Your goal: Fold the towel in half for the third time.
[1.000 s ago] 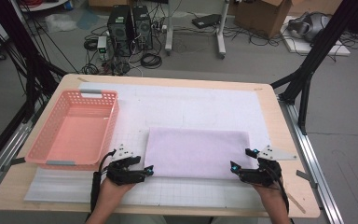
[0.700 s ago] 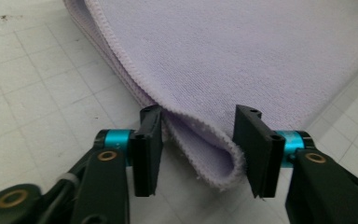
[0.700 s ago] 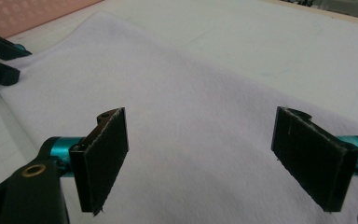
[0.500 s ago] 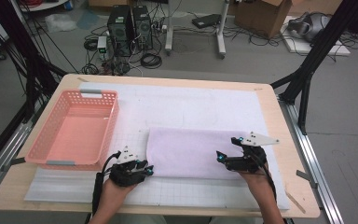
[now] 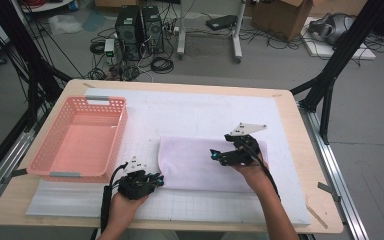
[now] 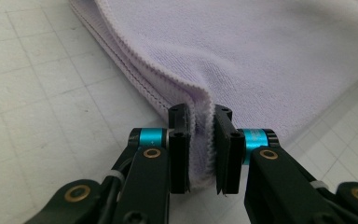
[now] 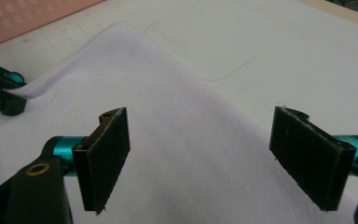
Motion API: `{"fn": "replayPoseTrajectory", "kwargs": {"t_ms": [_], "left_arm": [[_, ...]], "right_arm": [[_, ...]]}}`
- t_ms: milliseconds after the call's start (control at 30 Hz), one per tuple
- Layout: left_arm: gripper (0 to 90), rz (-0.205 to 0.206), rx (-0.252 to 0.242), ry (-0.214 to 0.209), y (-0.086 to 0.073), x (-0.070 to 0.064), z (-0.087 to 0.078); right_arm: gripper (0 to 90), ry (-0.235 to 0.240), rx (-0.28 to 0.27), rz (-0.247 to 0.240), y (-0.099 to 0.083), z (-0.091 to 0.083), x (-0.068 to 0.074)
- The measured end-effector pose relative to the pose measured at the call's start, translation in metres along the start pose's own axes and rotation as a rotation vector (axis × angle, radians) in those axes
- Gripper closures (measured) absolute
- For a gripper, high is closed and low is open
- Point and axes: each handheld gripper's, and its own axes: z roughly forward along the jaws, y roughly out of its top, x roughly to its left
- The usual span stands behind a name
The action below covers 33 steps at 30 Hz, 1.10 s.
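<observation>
A folded lavender towel (image 5: pixel 192 162) lies flat on the white gridded mat (image 5: pixel 205 110). My left gripper (image 5: pixel 152 181) is at the towel's near left corner. In the left gripper view my left gripper (image 6: pixel 200 116) is shut on that corner, the stitched hem of the towel (image 6: pixel 242 56) bunched between its pads. My right gripper (image 5: pixel 217 157) hovers over the towel's right half. In the right gripper view my right gripper (image 7: pixel 200 140) is wide open above the towel (image 7: pixel 182 93), holding nothing. The left gripper (image 7: pixel 0 93) shows far off at the left edge of that view.
A pink plastic basket (image 5: pixel 122 125) stands on the left of the mat, close to the towel's left edge. The wooden table edge (image 5: pixel 310 150) runs to the right. Computers, cables and black frame legs are on the floor beyond the table.
My right gripper has left the towel's near right corner and moved left and forward over the towel. The left gripper has stayed at the near left corner.
</observation>
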Motion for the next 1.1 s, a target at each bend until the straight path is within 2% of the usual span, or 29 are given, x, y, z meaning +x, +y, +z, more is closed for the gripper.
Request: {"fn": "replayPoseTrajectory", "kwargs": {"t_ms": [233,500,533,800,1033,1100], "left_arm": [[78.2,-0.018,-0.003,-0.016,0.000,0.002,-0.001],[79.4,-0.035,-0.010,-0.033,-0.002,0.005,-0.003],[79.6,-0.038,-0.013,-0.034,-0.002,0.005,-0.003],[80.3,-0.043,-0.007,-0.043,-0.002,0.006,-0.003],[80.7,-0.050,-0.009,-0.043,-0.002,0.006,-0.004],[80.7,-0.051,-0.010,-0.046,-0.002,0.007,-0.004]], "right_arm": [[24.8,0.033,0.049,-0.045,0.021,0.032,0.004],[30.1,0.087,0.094,-0.052,0.038,0.068,0.000],[30.5,0.088,0.100,-0.064,0.040,0.073,0.000],[32.0,0.124,0.163,-0.089,0.056,0.108,0.011],[33.0,0.136,0.184,-0.107,0.064,0.129,0.018],[35.5,0.132,0.194,-0.097,0.063,0.135,0.019]]}}
